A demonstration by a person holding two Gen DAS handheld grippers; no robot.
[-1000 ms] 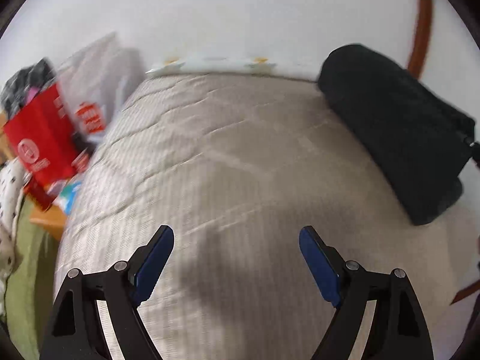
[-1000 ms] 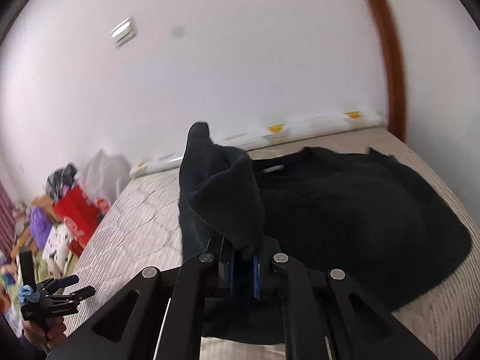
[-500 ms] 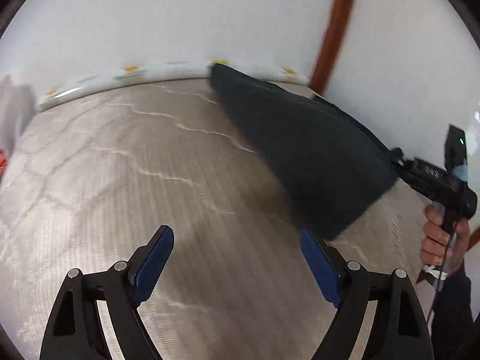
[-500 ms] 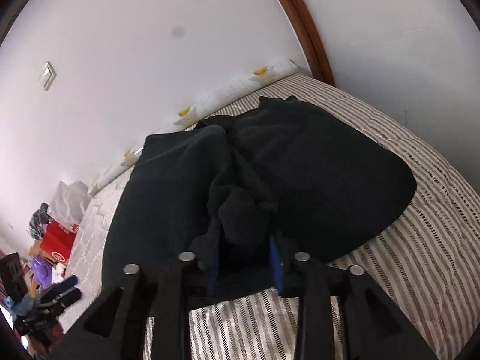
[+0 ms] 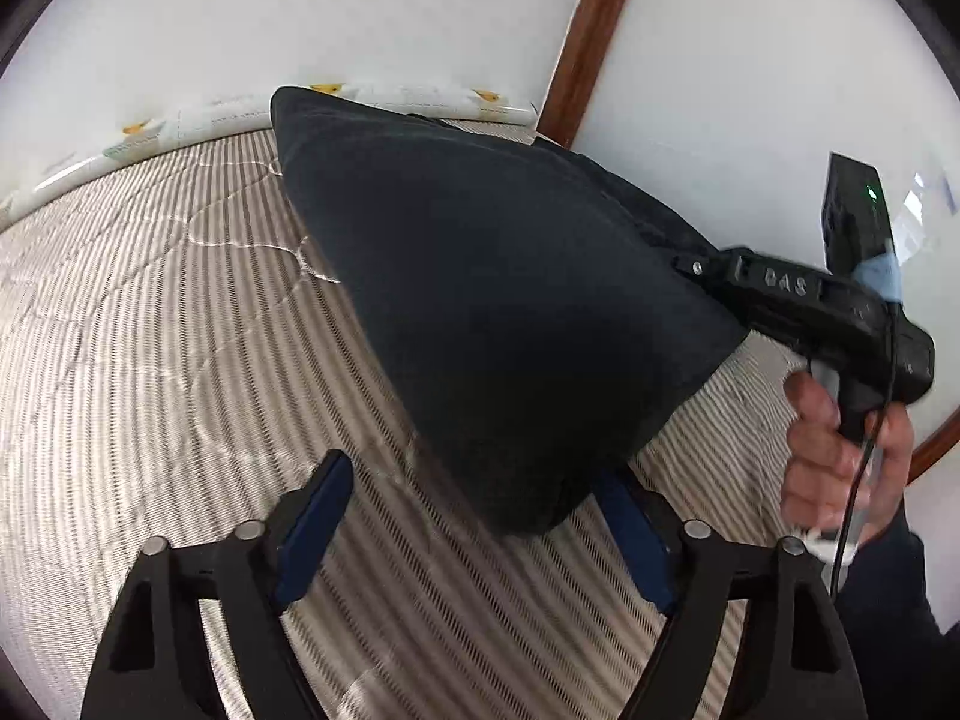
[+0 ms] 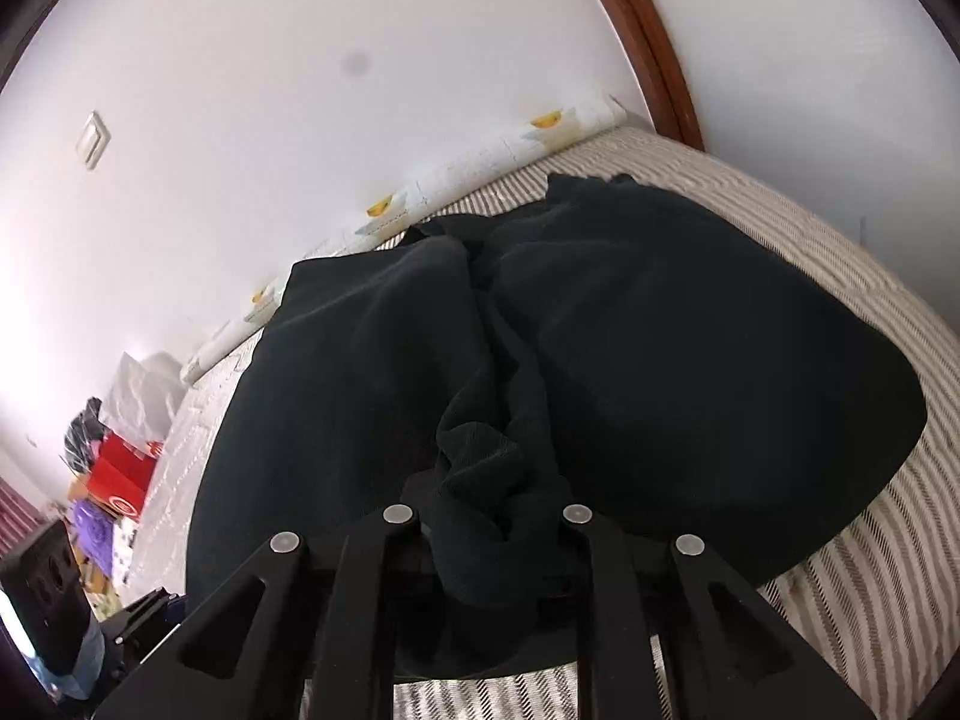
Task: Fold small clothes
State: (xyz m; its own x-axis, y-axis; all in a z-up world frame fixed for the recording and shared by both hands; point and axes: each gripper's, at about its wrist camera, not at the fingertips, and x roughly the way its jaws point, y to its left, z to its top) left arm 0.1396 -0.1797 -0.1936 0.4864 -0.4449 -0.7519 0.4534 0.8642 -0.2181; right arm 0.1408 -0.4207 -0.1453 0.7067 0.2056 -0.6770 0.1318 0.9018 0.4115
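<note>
Black knit garment [image 6: 600, 348] lies spread on the bed [image 5: 150, 330] ahead; the right gripper [image 6: 486, 564], just closing, pinches a bunched sleeve to fold it over, while the left gripper [image 5: 474, 534], wide but narrowing, brackets the hem corner.

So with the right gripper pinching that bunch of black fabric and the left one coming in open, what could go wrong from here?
The right gripper pinches only a wrinkled bunch of the black garment, so it may slip or fold crooked. The left gripper, jaws just narrowing, straddles the near corner and could catch the striped bedcover too.
</note>
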